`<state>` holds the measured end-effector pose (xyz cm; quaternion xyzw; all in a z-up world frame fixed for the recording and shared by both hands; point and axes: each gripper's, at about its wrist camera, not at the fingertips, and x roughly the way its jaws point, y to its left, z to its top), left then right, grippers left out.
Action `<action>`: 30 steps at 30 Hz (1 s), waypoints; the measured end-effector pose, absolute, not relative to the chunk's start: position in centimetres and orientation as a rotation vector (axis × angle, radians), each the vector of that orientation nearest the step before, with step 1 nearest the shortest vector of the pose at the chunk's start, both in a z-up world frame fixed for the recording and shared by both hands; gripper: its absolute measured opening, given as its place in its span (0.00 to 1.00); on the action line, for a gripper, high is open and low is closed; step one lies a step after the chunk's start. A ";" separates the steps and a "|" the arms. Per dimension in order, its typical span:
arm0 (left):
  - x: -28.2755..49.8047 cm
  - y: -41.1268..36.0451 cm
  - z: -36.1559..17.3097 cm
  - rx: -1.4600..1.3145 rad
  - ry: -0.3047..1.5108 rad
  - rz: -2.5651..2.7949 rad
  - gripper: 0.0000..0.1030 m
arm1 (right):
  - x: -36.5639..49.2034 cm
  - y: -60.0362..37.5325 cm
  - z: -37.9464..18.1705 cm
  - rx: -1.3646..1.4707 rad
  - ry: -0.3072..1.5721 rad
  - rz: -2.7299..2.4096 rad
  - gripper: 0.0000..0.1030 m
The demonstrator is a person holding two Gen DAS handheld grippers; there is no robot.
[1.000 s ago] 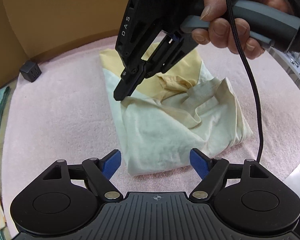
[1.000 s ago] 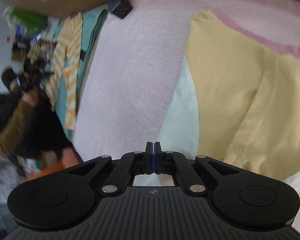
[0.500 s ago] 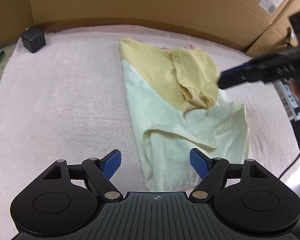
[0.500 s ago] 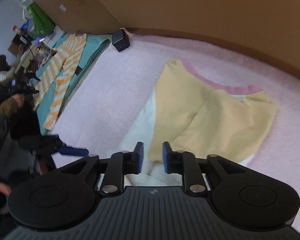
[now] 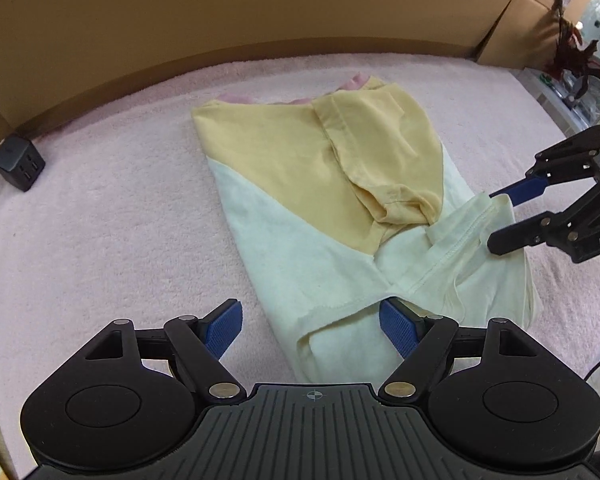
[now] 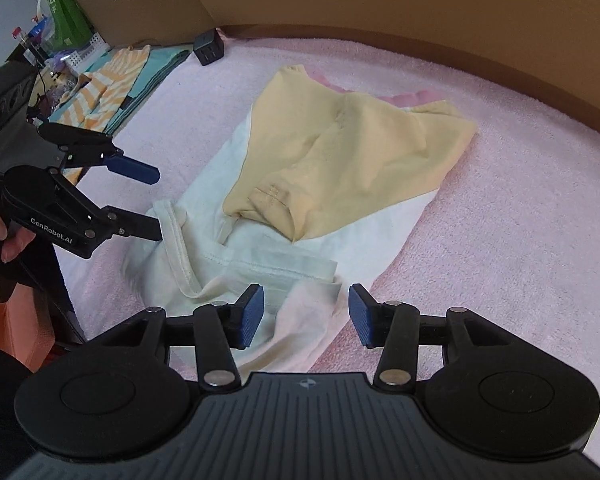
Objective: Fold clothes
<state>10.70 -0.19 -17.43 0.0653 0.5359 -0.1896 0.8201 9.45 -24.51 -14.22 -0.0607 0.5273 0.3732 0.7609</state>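
A folded shirt [image 5: 300, 184], yellow at the far end and cream at the near end, lies on a pink towel [image 5: 100, 240]. Its sleeves are folded in over the middle. My left gripper [image 5: 312, 326] is open and hovers over the cream hem corner, its blue pads clear of the cloth. It shows in the right wrist view as the left gripper [image 6: 156, 204], beside the shirt's [image 6: 340, 152] cream edge. My right gripper [image 6: 306, 316] hangs over the opposite hem corner, its jaws opening; cloth lies below them, unpinched. In the left wrist view the right gripper [image 5: 496, 220] is at the shirt's right edge.
A black charger cube [image 5: 18, 164] sits at the towel's far left corner, seen again as the cube [image 6: 209, 51]. Cardboard walls [image 5: 260, 12] close off the back. Folded striped and teal clothes [image 6: 112, 80] lie beyond the towel's left side. A hand [image 6: 4, 232] grips the left tool.
The right gripper was shut over the yellow part; it has drawn back to the cream hem end, rolled, and opened. The left gripper shifted along the hem, still open.
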 end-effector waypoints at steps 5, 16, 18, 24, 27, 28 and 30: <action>11.8 0.1 -17.5 0.099 1.161 -0.415 0.72 | 9.1 -23.9 -14.0 -0.098 1.170 0.883 0.06; 13.6 4.4 -18.6 -0.209 1.250 -0.341 0.81 | 13.2 -29.9 -19.4 0.530 1.363 0.590 0.12; 13.0 4.5 -17.7 -0.200 1.220 -0.338 0.85 | 13.2 -29.9 -18.7 0.533 1.348 0.582 0.31; 10.2 3.6 -14.9 -0.114 1.150 -0.354 0.85 | 11.1 -26.4 -12.0 0.035 1.075 0.607 0.55; 8.1 1.7 -14.7 -0.024 1.147 -0.396 0.85 | 9.7 -22.7 -9.9 -0.118 0.998 0.814 0.51; 7.5 1.0 -14.9 0.001 1.151 -0.415 0.85 | 9.4 -21.3 -9.5 -0.164 0.985 0.876 0.49; 6.7 0.2 -15.4 0.012 1.159 -0.434 0.83 | 9.2 -18.6 -9.4 -0.258 0.976 0.954 0.47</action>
